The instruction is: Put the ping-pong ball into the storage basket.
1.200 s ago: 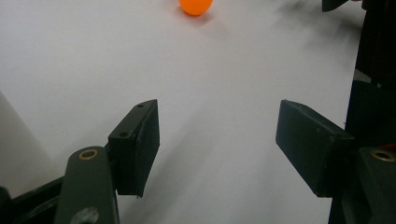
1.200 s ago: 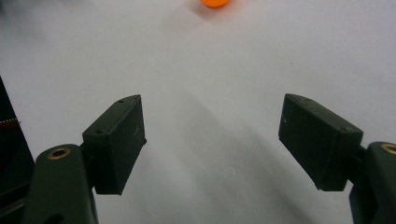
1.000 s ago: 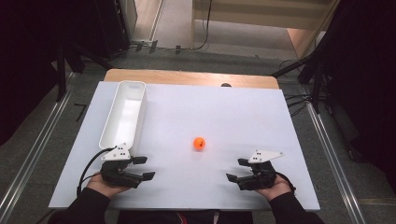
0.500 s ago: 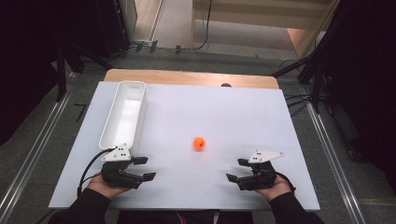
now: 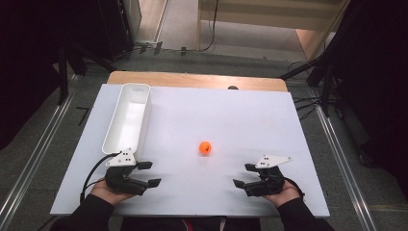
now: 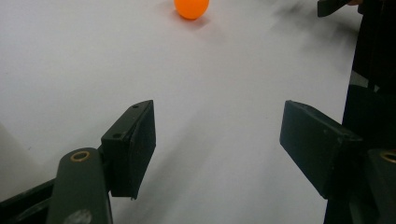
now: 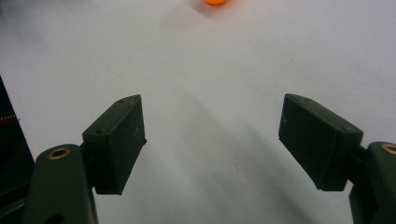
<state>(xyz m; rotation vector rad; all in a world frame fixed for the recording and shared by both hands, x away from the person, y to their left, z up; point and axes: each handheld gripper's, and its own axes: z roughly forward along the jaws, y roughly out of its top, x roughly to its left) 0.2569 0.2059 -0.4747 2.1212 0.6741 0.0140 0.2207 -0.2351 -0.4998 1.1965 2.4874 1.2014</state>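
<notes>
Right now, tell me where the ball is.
In the high view the ball sits on the table, right of the bin, ahead of both grippers.

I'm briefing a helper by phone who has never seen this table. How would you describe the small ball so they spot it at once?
Start from the white table top and find the long white tray along its left side. To the right of the tray's near end, out on the bare middle of the board, sits the orange ball. It is the one small, round, brightly coloured thing there.
</notes>
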